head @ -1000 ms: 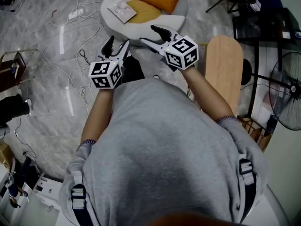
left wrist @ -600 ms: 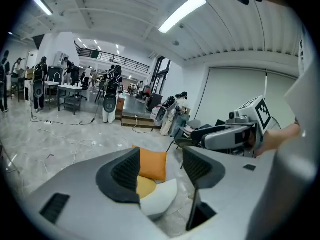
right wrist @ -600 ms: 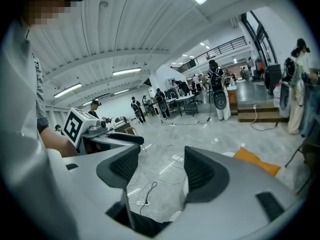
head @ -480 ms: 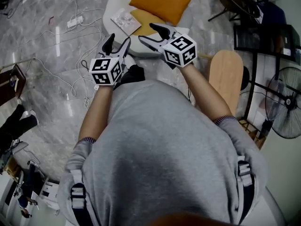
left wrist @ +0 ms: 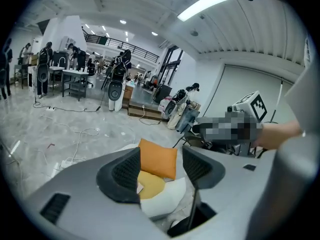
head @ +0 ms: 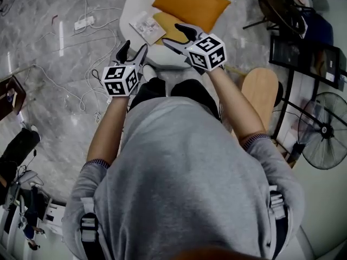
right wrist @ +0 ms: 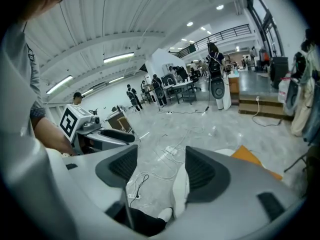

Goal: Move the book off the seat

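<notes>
The book (head: 147, 26), thin with a pale cover, lies on the left part of a white round seat (head: 132, 4), beside a yellow pad (head: 167, 21) and an orange cushion (head: 191, 4). My left gripper (head: 134, 50) hangs open just short of the seat's near edge, below the book. My right gripper (head: 176, 36) is open over the seat's near rim, to the right of the book. In the left gripper view the open left gripper (left wrist: 160, 166) frames the orange cushion (left wrist: 159, 158) and yellow pad (left wrist: 150, 184). The right gripper (right wrist: 160, 169) holds nothing and looks past the seat's edge (right wrist: 181, 189).
Cables and a power strip (head: 85, 23) lie on the marble floor left of the seat. A wooden stool top (head: 260, 91) stands at the right, with a floor fan (head: 325, 131) and black furniture (head: 282, 7) beyond. The person's dark shoes (head: 162, 88) are close to the seat.
The person has stepped towards the seat. Both grippers have moved forward with them and now reach its near edge. Both stay open and hold nothing.
</notes>
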Demonstrator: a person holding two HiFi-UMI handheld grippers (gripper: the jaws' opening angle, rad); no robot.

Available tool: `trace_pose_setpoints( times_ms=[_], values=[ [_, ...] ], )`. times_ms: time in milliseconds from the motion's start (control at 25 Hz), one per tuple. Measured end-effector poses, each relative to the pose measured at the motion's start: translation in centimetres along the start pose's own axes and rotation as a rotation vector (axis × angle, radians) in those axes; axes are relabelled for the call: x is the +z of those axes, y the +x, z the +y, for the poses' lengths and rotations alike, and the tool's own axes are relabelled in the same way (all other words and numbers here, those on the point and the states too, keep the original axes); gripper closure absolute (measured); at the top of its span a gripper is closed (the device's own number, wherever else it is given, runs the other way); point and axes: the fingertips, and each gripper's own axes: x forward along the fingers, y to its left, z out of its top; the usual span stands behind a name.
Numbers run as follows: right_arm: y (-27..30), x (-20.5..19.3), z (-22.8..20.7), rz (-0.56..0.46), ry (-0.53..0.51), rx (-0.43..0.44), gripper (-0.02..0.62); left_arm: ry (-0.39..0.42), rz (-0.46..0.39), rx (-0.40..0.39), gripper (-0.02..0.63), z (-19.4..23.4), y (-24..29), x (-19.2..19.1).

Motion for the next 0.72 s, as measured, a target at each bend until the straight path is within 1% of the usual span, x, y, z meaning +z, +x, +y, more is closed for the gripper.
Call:
trace_pose_setpoints(
  times_ms=[160, 360, 520, 720],
  values=[
    [2.3, -0.9, -3.4, 0.062, 0.002, 0.056, 0.275, -0.064, 0.024, 0.058, 0.316, 1.3, 2.0, -0.6],
    [6.5, -3.5, -8.7, 0.134, 0.013, 0.114, 0.27, -0.139, 0.018, 0.155, 0.316, 4.1, 6.0, -1.9],
    [9.8, -7.1, -11.8, 0.194, 0.031, 0.166, 0.264, -0.212, 0.019, 0.252, 0.314, 6.0, 9.1, -4.9],
    [13.5, -11.6, -15.2, 0.263, 0.033, 0.189, 0.249, -0.297, 0.017, 0.328, 0.314, 8.0, 12.3, -9.3]
  ],
)
